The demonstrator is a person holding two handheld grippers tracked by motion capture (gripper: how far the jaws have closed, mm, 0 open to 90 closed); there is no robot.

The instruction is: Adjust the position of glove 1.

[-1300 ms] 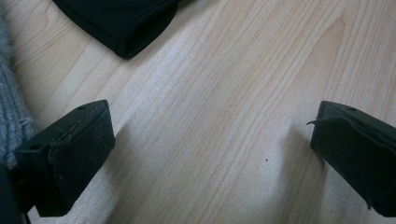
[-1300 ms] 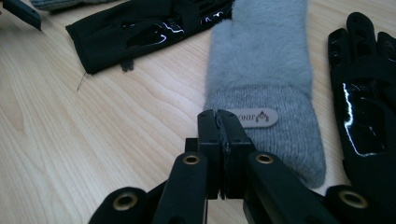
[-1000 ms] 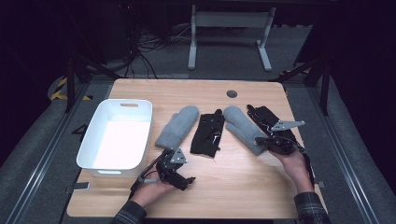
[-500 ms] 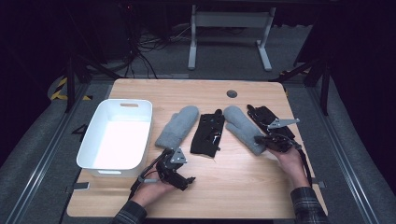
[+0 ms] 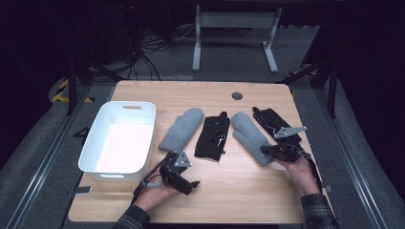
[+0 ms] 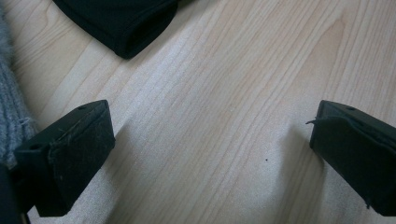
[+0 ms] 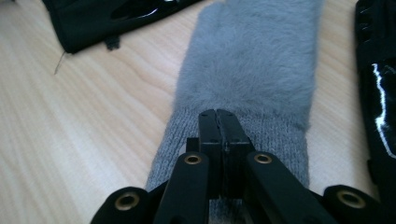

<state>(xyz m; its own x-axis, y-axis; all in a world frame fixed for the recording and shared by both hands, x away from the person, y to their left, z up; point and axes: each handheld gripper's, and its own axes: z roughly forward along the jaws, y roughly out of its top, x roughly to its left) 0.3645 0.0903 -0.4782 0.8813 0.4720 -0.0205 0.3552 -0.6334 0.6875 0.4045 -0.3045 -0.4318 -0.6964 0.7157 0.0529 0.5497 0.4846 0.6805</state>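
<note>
1. Two jaws of the right gripper [image 7: 218, 122] are seen clenched together over the right grey mitten [image 5: 251, 137]; whether cuff fabric is pinched cannot be told.
2. Bare desk [image 6: 224, 121] is framed between the released left gripper [image 6: 212, 154] jaws.
3. Open desk is left along the front edge, beside the white bin [image 5: 119, 138].

Grey mitten [image 7: 252, 70] flat on table [image 5: 248, 191]
</note>
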